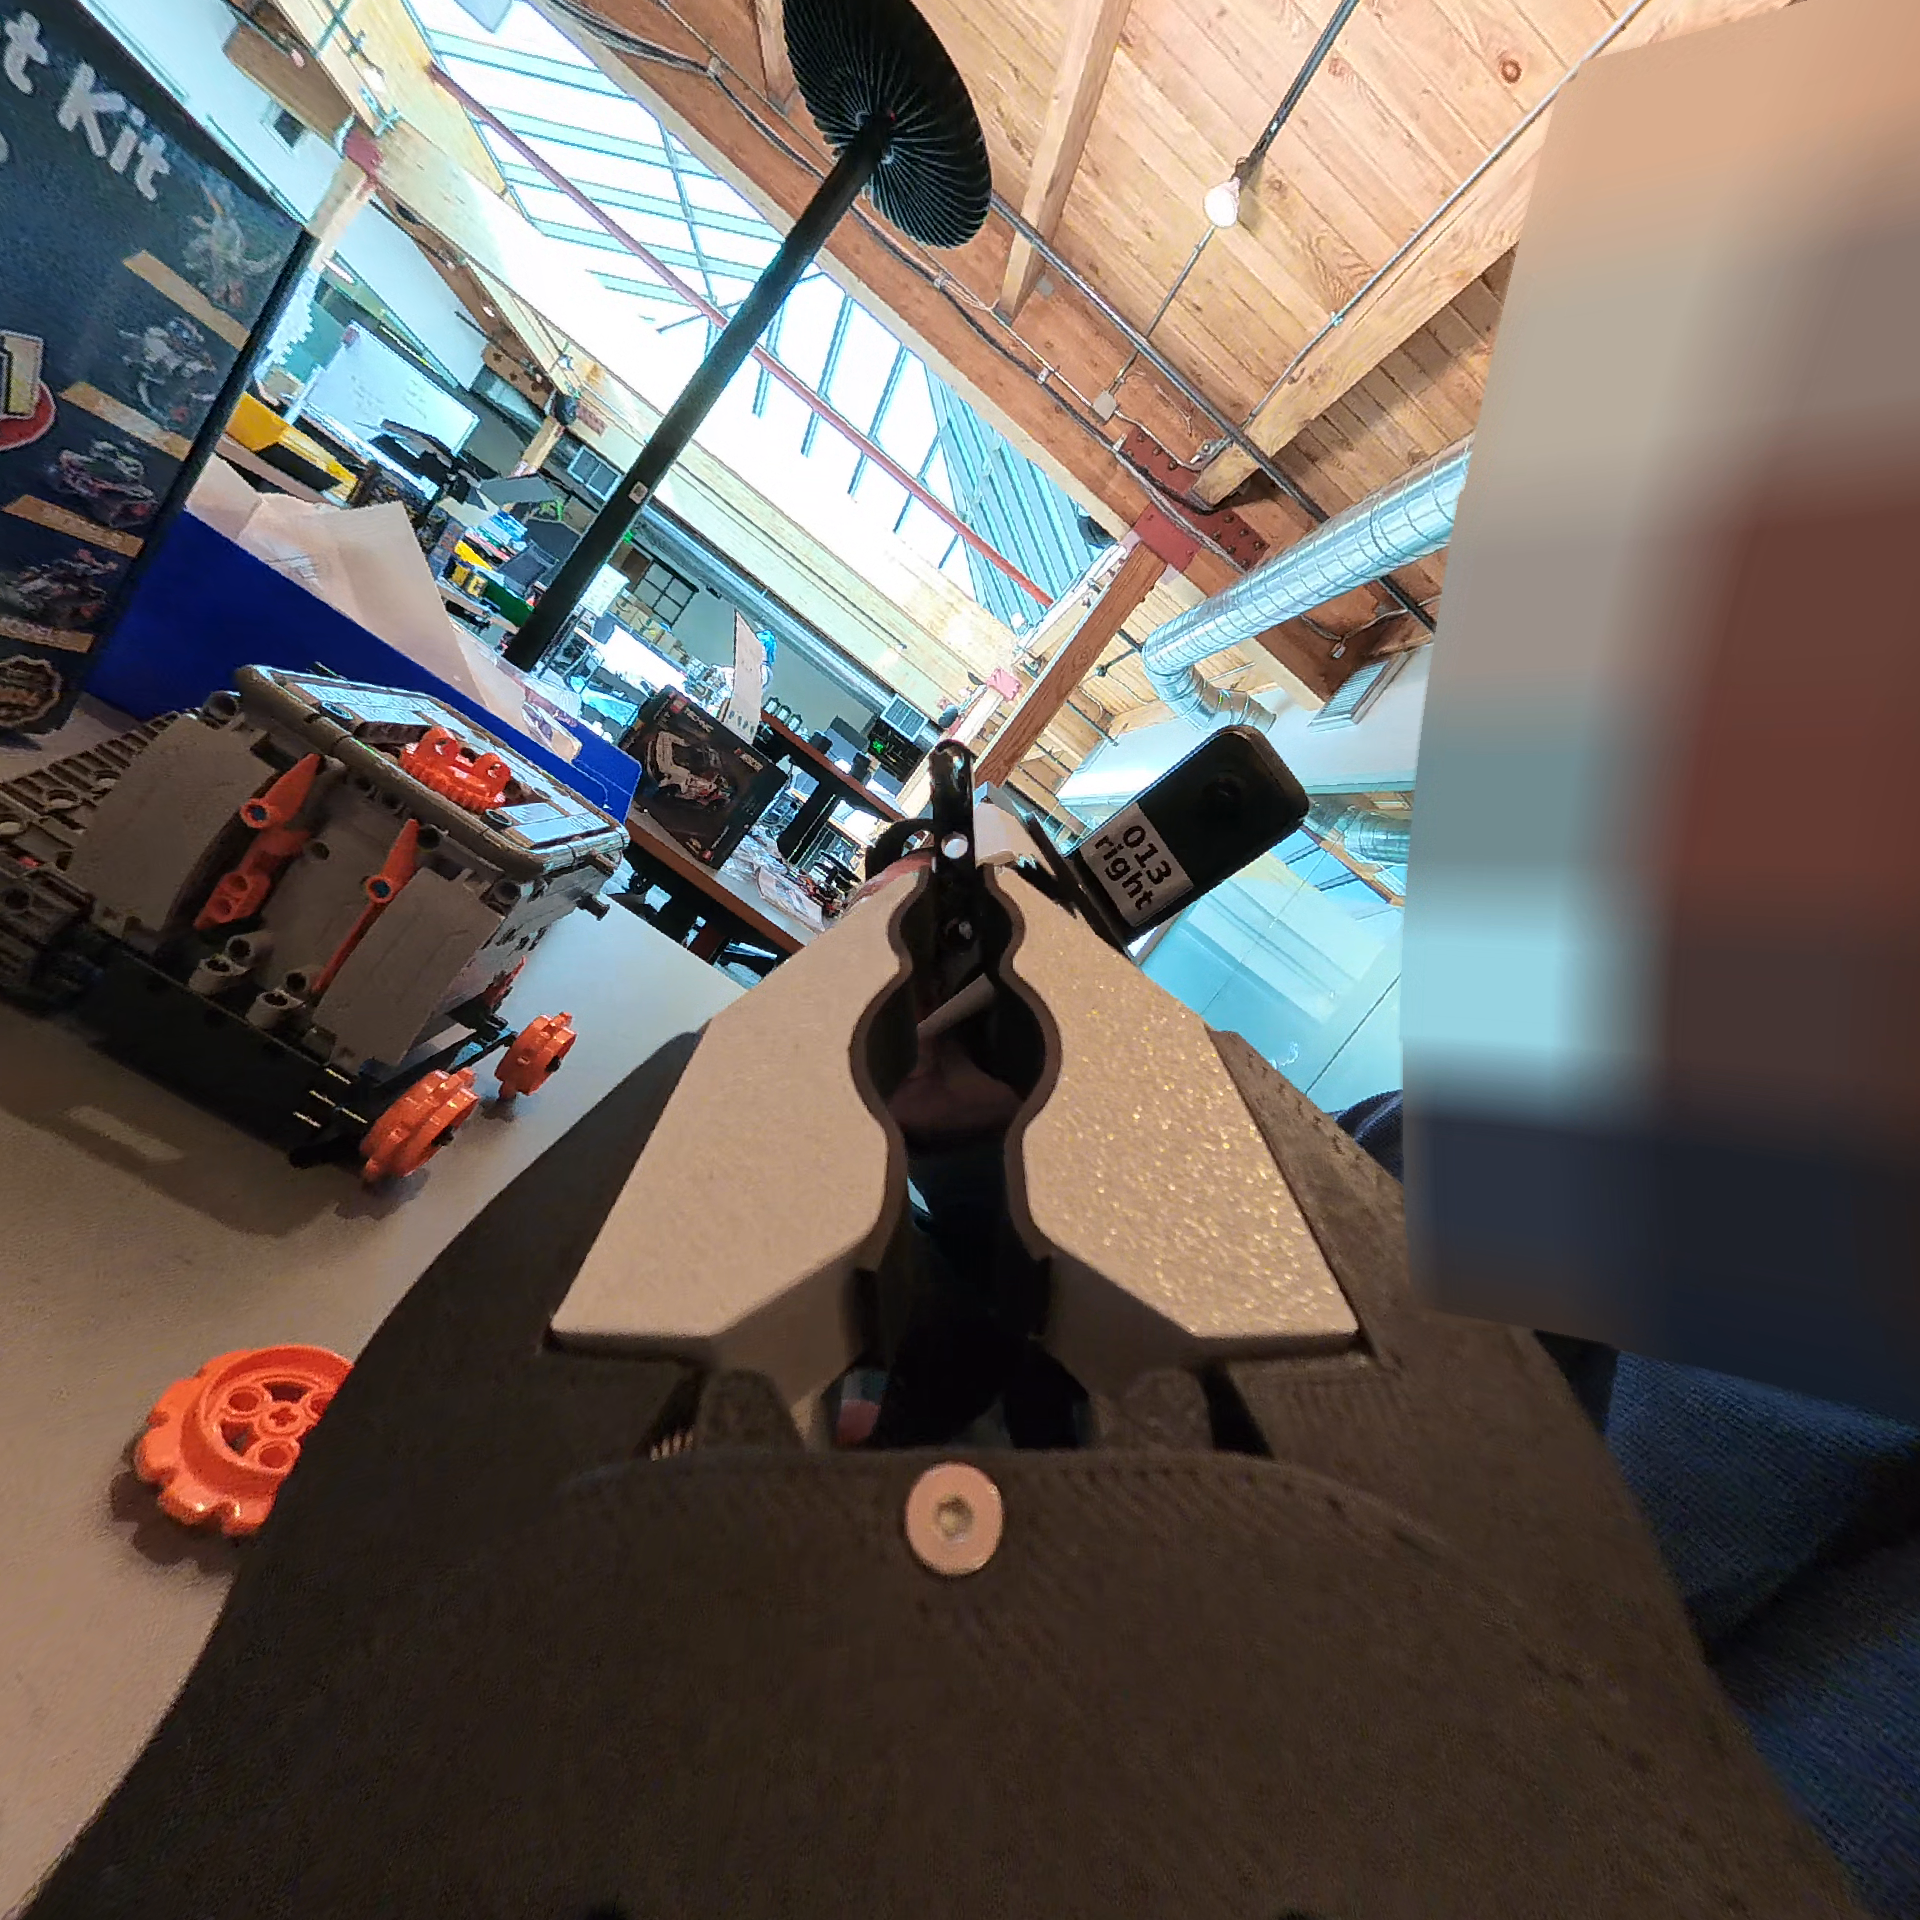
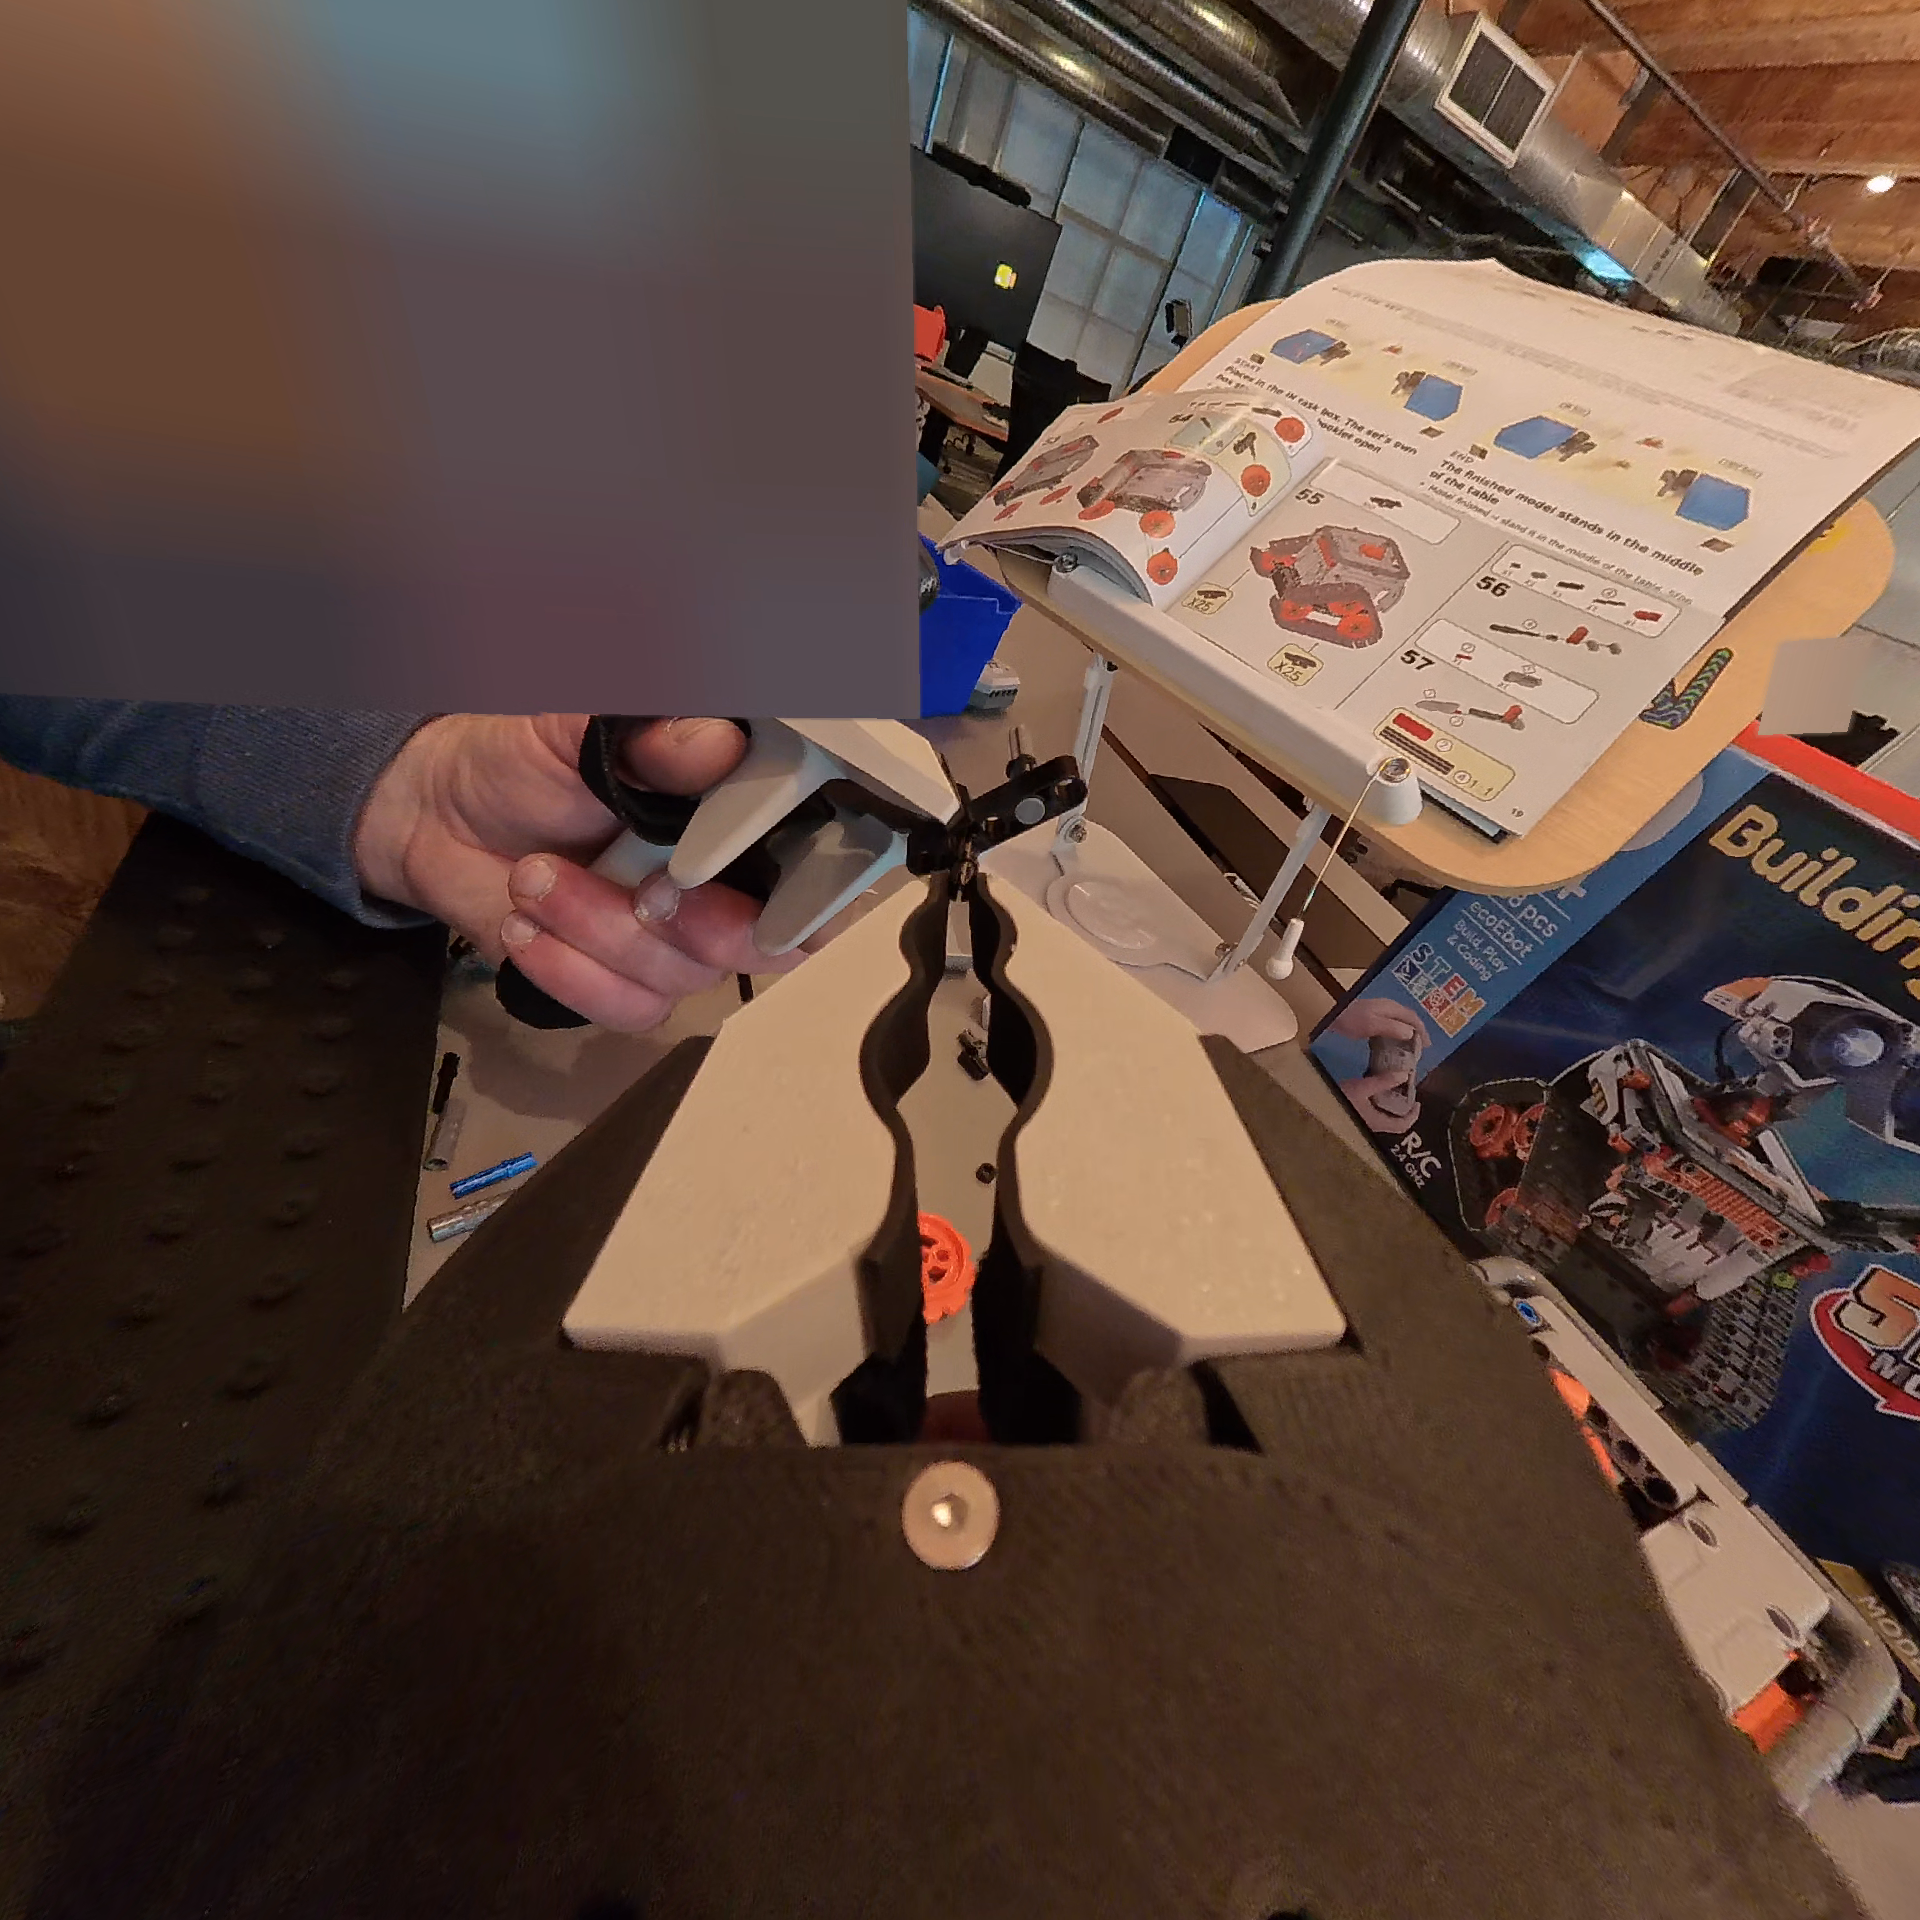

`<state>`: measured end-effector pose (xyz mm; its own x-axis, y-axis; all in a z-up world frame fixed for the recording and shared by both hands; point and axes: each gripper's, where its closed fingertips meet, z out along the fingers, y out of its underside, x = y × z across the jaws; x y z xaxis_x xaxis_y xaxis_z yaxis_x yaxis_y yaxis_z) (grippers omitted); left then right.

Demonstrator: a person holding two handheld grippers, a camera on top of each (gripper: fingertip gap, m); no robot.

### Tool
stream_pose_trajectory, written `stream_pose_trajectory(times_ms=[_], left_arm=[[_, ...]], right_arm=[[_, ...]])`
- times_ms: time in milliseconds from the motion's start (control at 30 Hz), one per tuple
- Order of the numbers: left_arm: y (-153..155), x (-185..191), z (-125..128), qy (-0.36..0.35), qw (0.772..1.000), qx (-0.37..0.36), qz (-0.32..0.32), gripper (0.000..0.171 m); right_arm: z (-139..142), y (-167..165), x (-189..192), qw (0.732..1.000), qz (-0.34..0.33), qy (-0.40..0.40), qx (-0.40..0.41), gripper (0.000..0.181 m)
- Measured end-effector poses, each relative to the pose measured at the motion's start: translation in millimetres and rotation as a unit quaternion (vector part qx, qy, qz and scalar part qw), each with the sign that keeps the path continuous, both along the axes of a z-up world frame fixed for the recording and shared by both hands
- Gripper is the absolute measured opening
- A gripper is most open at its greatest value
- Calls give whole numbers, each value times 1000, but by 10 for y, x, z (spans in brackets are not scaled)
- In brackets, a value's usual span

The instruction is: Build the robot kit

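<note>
Both grippers pinch one small black piece (image 2: 1013, 816) (grey-pinned).

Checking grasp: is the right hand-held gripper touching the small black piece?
Touching. The right wrist view shows the right hand-held gripper with fingertips closed on the small black piece.

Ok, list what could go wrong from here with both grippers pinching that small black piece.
1. Both the left gripper and right gripper pinch the small black connector piece only at their tips; a twist could likely pop it loose.
2. If dropped, it may vanish among the loose pins on the table.
3. The orange gear wheel lies near the table's edge and could be knocked off.
</note>
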<state>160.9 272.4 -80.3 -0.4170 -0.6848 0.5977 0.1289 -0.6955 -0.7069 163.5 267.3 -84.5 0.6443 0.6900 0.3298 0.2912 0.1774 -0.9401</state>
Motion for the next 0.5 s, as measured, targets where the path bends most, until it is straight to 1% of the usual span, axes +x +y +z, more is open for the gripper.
stream_pose_trajectory(times_ms=[267,500], left_arm=[[-3,11,-11,-1,1000,-14,-1,6],[-47,16,-27,7,1000,0,-11,6]], right_arm=[[-35,-7,-12,1000,-6,-17,14,1],[-59,-45,-10,999,2,-42,18,1]])
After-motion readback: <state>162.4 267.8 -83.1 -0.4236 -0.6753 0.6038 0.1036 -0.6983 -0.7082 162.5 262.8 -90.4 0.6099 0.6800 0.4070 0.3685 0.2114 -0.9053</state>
